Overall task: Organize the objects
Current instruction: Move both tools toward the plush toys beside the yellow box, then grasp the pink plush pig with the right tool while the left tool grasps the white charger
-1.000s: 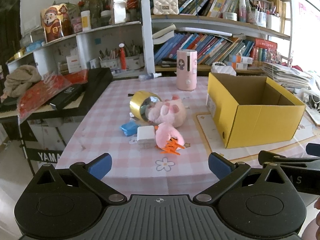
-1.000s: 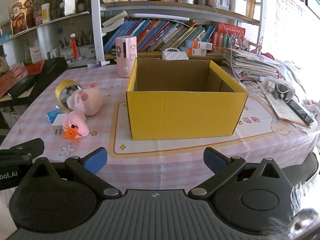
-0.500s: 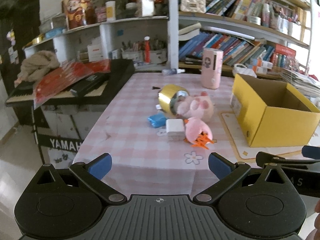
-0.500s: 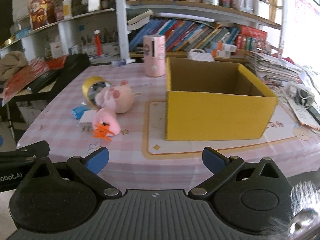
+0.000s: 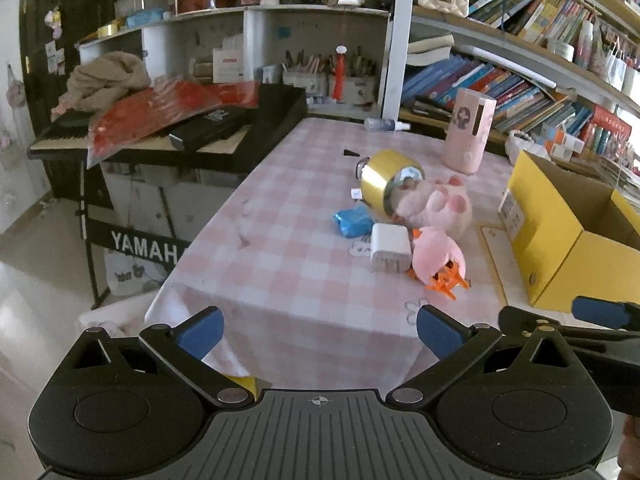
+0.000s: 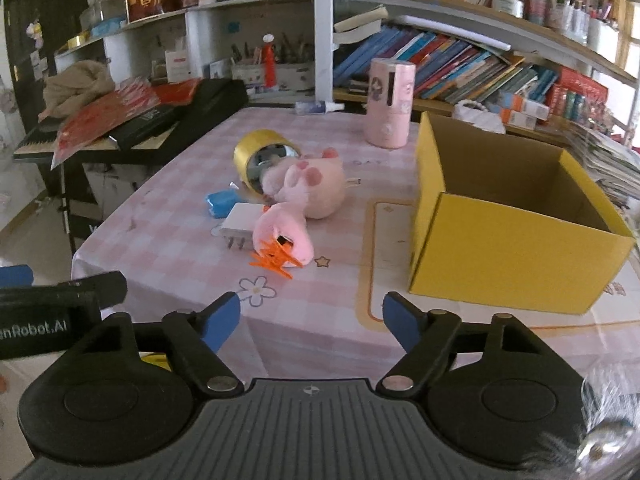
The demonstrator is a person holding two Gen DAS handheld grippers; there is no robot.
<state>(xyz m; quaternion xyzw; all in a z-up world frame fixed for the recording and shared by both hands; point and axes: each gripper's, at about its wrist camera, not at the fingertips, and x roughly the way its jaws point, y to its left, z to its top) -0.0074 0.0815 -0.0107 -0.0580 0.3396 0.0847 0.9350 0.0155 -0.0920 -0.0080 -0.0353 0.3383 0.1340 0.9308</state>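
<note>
On the pink checked table (image 5: 280,264) lies a cluster: a gold tape roll (image 5: 386,182), a pink plush pig (image 5: 438,208), a pink plush duck with orange feet (image 5: 438,262), a white charger (image 5: 390,246) and a blue packet (image 5: 352,222). An open yellow box (image 6: 508,216) stands to their right. My left gripper (image 5: 318,330) hangs open over the table's near edge, nothing between its fingers. My right gripper (image 6: 312,320) is closing, its jaws still apart and empty, short of the duck (image 6: 282,238).
A pink cylinder (image 6: 390,102) stands behind the cluster. A black keyboard (image 5: 200,132) with red sheets and a cloth lies left of the table. Bookshelves (image 5: 520,92) fill the back. Paper stacks (image 6: 604,160) lie to the right of the box.
Both views have swung left and pulled back, so the cluster and box sit further right. The right gripper's fingers have come closer together. The left gripper stays wide.
</note>
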